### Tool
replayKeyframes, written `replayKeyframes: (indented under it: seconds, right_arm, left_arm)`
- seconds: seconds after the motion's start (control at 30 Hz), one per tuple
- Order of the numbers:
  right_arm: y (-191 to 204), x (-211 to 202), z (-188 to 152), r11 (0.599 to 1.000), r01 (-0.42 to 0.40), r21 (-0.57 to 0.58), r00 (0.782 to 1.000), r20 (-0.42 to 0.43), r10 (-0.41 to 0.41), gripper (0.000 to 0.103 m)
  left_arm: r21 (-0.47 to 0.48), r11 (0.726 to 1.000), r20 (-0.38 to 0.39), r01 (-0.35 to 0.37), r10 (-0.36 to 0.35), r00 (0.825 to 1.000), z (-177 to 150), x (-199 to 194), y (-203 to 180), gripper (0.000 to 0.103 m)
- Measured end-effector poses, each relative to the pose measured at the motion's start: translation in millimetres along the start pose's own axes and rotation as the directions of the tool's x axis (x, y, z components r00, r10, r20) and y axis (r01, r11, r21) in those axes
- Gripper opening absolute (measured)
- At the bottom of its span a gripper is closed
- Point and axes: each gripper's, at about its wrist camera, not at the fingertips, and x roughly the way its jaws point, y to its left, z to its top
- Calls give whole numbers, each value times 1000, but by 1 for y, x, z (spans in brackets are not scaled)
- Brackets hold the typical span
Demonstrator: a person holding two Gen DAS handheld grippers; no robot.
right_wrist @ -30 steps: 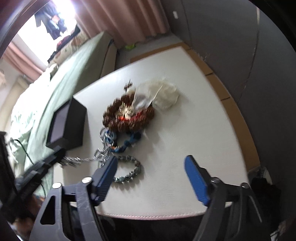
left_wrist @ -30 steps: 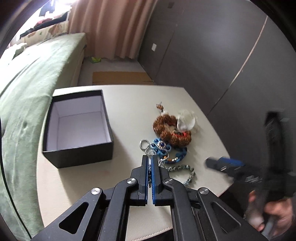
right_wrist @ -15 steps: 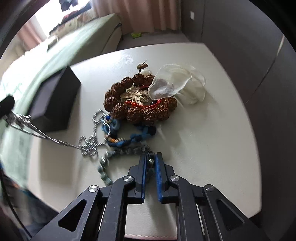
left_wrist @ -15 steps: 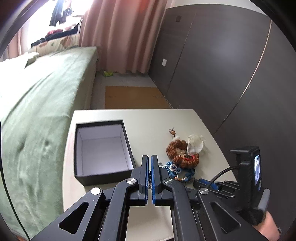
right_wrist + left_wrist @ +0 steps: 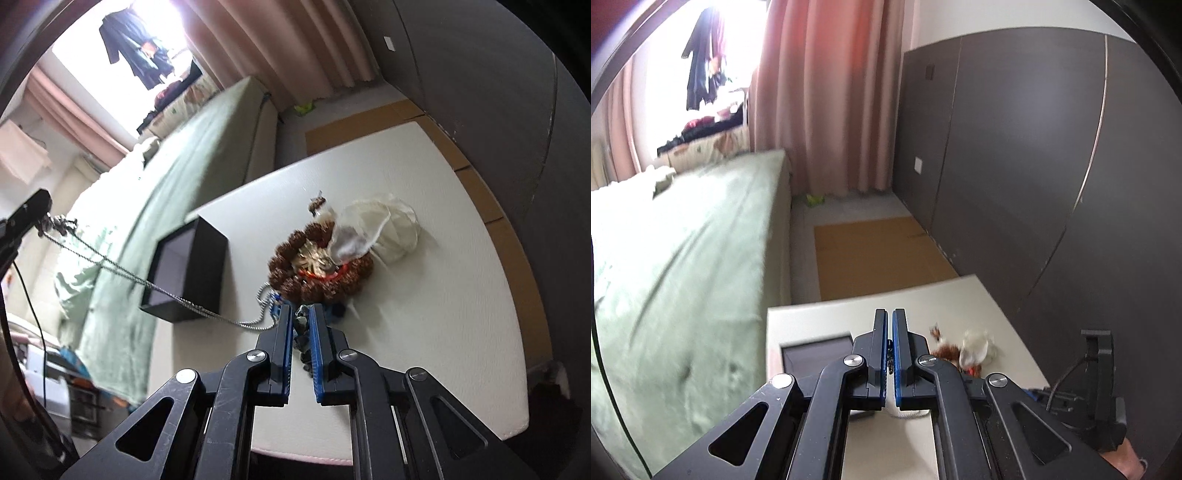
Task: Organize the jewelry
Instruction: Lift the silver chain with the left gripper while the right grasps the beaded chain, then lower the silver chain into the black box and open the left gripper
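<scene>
My left gripper is shut on a silver chain necklace, held high; the chain stretches taut from its tip down to the jewelry pile. My right gripper is shut on a grey bead bracelet just in front of the pile. A brown seed-bead bracelet with a gold piece inside, a blue bead string and a white pouch lie on the white table. The open black box stands left of the pile; it also shows in the left wrist view.
A green-covered bed runs along the table's left side. A dark wall of panels stands on the right. Cardboard lies on the floor beyond the table. The right gripper's handle shows at the lower right of the left wrist view.
My left gripper has lifted up and back with the silver chain, pulling it taut. My right gripper has closed on the grey bead bracelet and raised it slightly.
</scene>
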Motion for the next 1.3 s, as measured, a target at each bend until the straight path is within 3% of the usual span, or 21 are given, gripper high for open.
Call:
replayKeyframes:
  seconds: [0.4,0.7,0.87,1.3]
  right_arm:
    - [0,-16,13,998,-60,31,997,50,58,10]
    - [7,-20,15,996,-81,32,994,80,78,10]
    - [8,-26,15,995,-100,28,990,107,96,11]
    - [9,-27,16,993,-110,33,987,121,105,11]
  left_arm:
    - [97,992,153,-80,65,986,85,-54,-9,2]
    - [117,984,230,-132,102,968,127,-79,-4,2]
    - [112,982,237,-149,120,964,127,-76,3,2]
    - [70,989,156,-130,118,981,97,-19,31,2]
